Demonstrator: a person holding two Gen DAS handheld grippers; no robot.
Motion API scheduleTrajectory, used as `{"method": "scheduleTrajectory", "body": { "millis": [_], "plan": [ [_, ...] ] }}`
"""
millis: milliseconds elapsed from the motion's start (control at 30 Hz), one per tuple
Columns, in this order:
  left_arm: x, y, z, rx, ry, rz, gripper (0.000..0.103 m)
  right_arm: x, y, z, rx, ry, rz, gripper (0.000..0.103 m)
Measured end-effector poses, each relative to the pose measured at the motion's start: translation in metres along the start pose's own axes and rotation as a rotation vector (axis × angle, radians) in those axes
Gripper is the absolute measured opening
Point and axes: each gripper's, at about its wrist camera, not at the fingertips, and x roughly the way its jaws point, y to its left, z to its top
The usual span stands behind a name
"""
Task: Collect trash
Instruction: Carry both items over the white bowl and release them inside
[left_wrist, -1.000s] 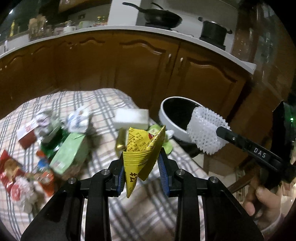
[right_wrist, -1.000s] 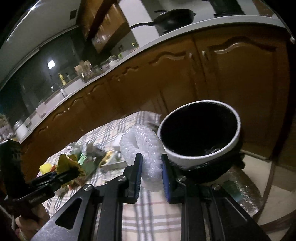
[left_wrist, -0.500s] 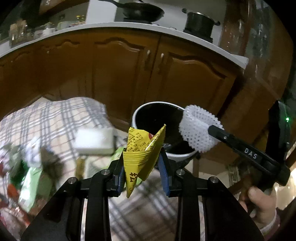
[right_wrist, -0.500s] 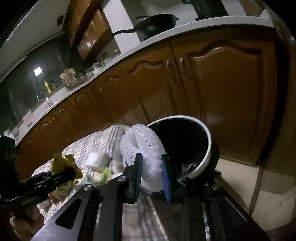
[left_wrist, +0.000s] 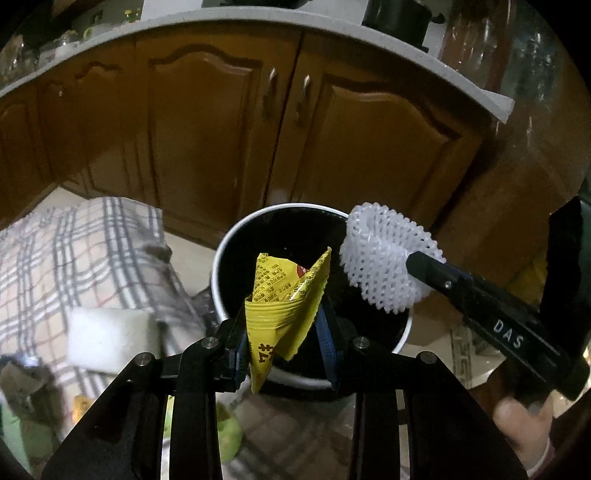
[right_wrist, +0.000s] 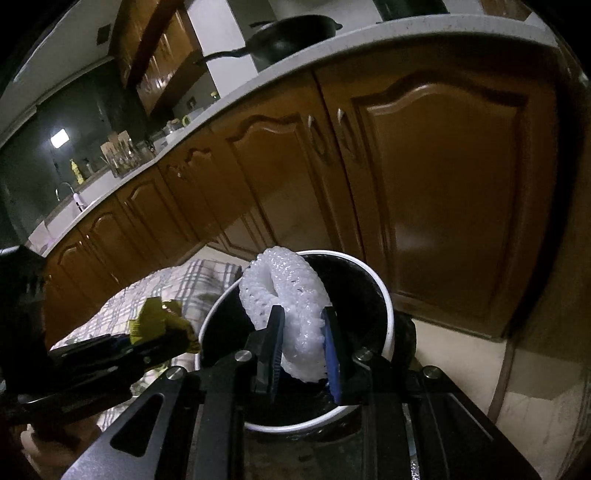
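Left wrist view, left to right: checked tablecloth (left_wrist: 74, 258) at 9 o'clock with a white block (left_wrist: 107, 339) still sitting on it, so more trash waiting there. Dead centre, left gripper (left_wrist: 284, 339) clamped tight on a folded yellow snack wrapper (left_wrist: 284, 295), long axis running roughly 6 to 12, open mouth of the packet up top. Straight behind it at 12 o'clock: the black bin with the white rim (left_wrist: 221, 258), mouth wide open. Wrapper looks to hang just over the near rim, maybe slightly inside, hard to call through a fisheye. Over at 2 o'clock, right gripper (left_wrist: 399, 266) pinched shut on a white foam fruit net (left_wrist: 376, 258), poking in above the bin's right rim.

Right wrist view agrees: left gripper (right_wrist: 162, 332) and wrapper (right_wrist: 155, 321) sit at 9 o'clock, just outside the bin's left rim (right_wrist: 388, 317), while the foam net (right_wrist: 291, 295) hangs squarely over the black opening, ring standing on edge.

Judging by that, right hand nearer the drop. Probably just needs to let go; left could use a nudge further toward 12 first. Light stuff, might cling to the pads.
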Motion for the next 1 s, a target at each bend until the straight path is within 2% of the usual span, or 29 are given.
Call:
{"method": "scheduleTrajectory", "body": {
  "millis": [267,333,367,400,433,500,700,867,1000],
  "plan": [
    [0.023,-0.004,0.002,0.001,0.044,-0.001,0.035,0.014,-0.01,0.002,0.014,0.032,-0.006,0.025],
    [0.024,-0.004,0.003,0.003,0.048,0.002,0.043,0.017,-0.011,0.004,0.017,0.04,-0.004,0.029],
    [0.024,-0.004,0.003,0.001,0.048,0.002,0.051,0.019,-0.013,0.005,0.021,0.045,-0.003,0.038],
    [0.023,-0.004,0.003,0.001,0.045,0.003,0.057,0.02,-0.015,0.006,0.026,0.05,0.002,0.044],
    [0.022,-0.004,0.004,0.0,0.043,0.004,0.059,0.02,-0.016,0.006,0.034,0.053,0.013,0.051],
    [0.021,-0.003,0.004,-0.002,0.038,0.004,0.072,0.02,-0.017,0.007,0.039,0.053,0.02,0.056],
    [0.005,0.004,0.001,-0.025,0.011,-0.002,0.072,0.011,-0.016,0.006,0.043,0.036,0.03,0.063],
    [-0.021,0.014,-0.014,-0.043,-0.02,0.01,0.073,-0.004,-0.007,0.002,0.052,0.011,0.049,0.073],
    [-0.043,0.027,-0.03,-0.065,-0.039,0.024,0.073,-0.015,0.008,-0.006,0.041,0.001,0.076,0.077]
  ]
}}
